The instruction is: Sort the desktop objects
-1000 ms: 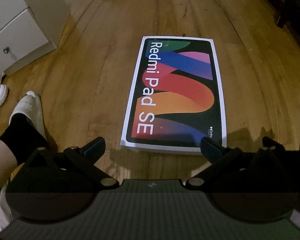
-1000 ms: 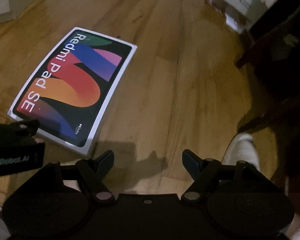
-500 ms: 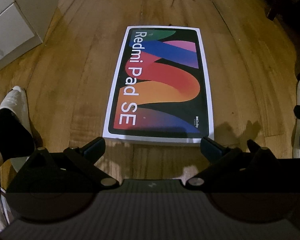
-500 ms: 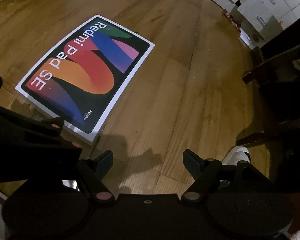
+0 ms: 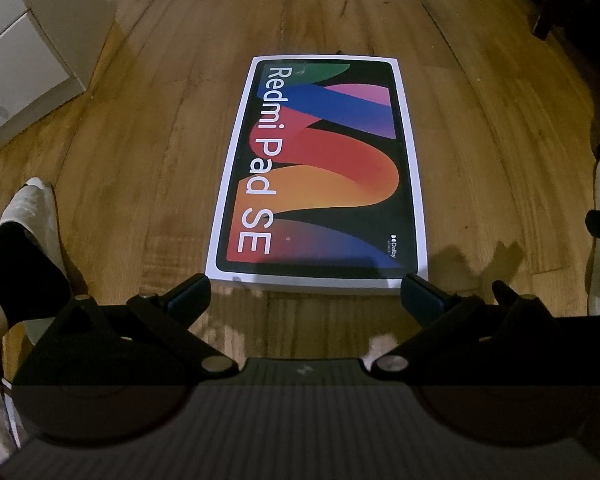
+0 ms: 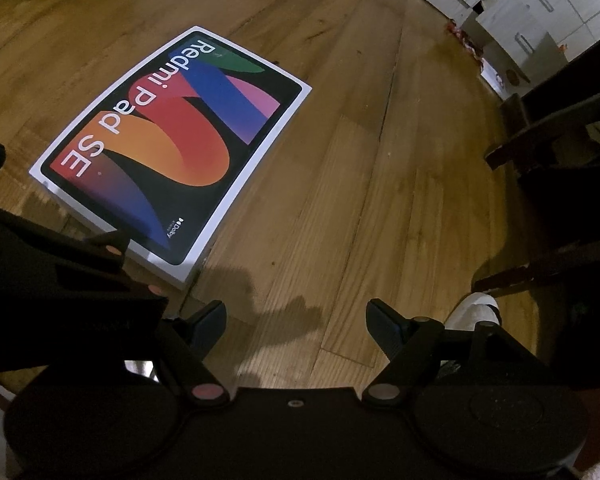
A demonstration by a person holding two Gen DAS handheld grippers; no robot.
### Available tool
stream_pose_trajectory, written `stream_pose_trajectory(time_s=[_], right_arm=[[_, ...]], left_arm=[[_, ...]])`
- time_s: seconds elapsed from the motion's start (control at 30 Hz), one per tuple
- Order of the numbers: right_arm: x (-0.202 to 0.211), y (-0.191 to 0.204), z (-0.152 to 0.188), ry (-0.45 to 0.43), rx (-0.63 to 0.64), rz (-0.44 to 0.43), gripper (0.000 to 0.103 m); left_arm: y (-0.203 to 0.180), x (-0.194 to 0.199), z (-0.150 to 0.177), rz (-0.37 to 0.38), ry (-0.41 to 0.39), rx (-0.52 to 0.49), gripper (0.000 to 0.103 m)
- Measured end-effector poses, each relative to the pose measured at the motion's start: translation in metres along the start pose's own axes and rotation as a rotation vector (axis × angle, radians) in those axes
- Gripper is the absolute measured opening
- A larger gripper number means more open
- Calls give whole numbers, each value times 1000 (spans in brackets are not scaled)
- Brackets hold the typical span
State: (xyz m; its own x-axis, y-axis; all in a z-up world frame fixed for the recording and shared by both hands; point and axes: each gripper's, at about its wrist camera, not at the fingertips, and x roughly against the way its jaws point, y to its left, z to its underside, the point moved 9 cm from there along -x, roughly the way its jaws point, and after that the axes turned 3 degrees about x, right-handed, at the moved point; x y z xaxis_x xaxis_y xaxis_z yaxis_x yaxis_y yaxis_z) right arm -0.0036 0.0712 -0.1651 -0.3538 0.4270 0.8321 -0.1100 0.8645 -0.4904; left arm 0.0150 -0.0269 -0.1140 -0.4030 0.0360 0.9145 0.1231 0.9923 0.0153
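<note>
One tablet box (image 5: 318, 172) flat on wood floor (image 5: 140, 168), centre of left view, long axis running straight away from fingers. Left gripper (image 5: 306, 294) nearer: fingers wide apart, empty, flanking box's near short edge. Right gripper (image 6: 296, 322) apart too, empty; box upper left there. One white cabinet (image 5: 24, 56) upper left.

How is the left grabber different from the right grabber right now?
The left gripper is lined up with the near short edge of the flat white-bordered, colourful Redmi Pad SE box, while the right gripper points at bare wooden floor beside the box. The left gripper's fingers spread about as wide as the box's edge; the right gripper's fingers stand closer together. Both are open, black with blue finger pads, and hold nothing.
</note>
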Motion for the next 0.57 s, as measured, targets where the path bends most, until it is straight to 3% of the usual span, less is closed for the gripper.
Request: stream_pose_trajectory(time_s=[0.57], right_arm=[[-4, 1, 1, 6, 9, 10, 81]], left_arm=[[-1, -4, 2, -18, 7, -7, 103]])
